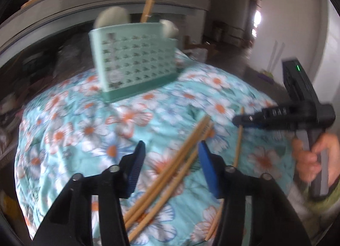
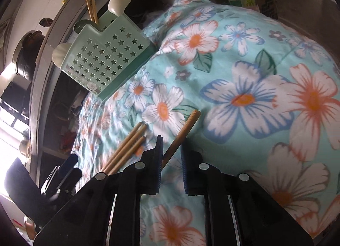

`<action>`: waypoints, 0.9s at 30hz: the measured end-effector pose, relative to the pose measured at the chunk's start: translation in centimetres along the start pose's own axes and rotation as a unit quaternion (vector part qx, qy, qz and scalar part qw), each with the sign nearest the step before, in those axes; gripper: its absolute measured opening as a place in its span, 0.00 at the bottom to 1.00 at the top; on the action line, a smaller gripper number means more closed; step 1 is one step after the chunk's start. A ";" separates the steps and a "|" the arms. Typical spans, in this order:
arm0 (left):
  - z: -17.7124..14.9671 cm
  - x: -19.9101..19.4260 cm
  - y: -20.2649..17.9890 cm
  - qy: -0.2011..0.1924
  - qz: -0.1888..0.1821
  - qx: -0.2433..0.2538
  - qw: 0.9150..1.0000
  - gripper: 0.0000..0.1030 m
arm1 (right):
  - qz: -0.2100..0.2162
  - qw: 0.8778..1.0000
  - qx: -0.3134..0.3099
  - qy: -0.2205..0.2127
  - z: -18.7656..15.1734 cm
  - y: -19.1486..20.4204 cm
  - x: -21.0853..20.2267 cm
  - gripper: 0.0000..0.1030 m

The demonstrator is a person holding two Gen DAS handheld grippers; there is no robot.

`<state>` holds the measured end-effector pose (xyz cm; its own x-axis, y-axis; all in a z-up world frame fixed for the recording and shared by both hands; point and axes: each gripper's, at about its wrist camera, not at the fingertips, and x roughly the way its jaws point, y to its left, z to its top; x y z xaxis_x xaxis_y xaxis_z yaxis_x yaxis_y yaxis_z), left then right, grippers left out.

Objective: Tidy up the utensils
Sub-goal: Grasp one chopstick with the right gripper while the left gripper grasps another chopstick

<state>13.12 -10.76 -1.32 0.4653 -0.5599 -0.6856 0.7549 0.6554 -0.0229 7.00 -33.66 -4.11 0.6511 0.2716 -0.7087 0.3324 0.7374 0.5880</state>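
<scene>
— While the left tongs (image 1: 172, 146) hang nose-down over the counter (image 1: 70, 131), how do they stand?
— Open, about half wide. The blue pads sit either side of the chopstick bundle (image 1: 170, 171) without pressing on it. The bundle lies slantwise on the floral cloth, toward the near edge of the counter. That view is blurred, so I can't say more.

— And the right tongs (image 2: 172, 141)?
— Nearly closed, and they have hold of a single chopstick (image 2: 184, 129). It runs up at a slant between the pads, with its blunt end sticking out beyond them. In the left wrist view a hand (image 1: 312, 156) grips the handle at the right edge of the counter. There the tongs point inward, with the stick hanging through them almost upright.

— Are the two apart?
— Near each other, not touching. The bundle's ends lie just beside the right tongs.

— Where does everything go?
— Into the mint utensil holder (image 2: 102, 59) with star-shaped holes, which stands upright at the far edge of the counter. A white spoon (image 2: 120, 1) and a pair of chopsticks (image 2: 91, 5) stick out of its top.

— Any open room for moving?
— Bare cloth stretches between the bundle and the holder. The whole right side of the counter is bare too. Past the far edge, a grey shelf runs close behind the holder.
</scene>
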 end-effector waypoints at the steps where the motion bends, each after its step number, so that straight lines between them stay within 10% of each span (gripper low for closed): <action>1: -0.1 0.6 -0.9 0.007 -0.001 0.023 1.000 0.36 | 0.001 1.000 0.001 0.000 0.0 0.0 0.1 0.14; 16: -1.3 6.0 -6.8 0.049 0.061 0.264 0.961 0.10 | 0.018 1.000 0.007 0.002 -0.3 -1.1 -0.7 0.14; 27: -0.8 4.3 -4.6 0.123 -0.009 0.136 0.983 0.06 | 0.031 0.999 0.007 0.003 -0.4 -1.7 -0.7 0.14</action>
<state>11.28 -15.83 -4.74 0.3504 -0.4090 -0.8425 0.8734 0.4675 0.1363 5.66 -34.82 -4.74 0.6664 0.3210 -0.6729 0.3011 0.7098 0.6368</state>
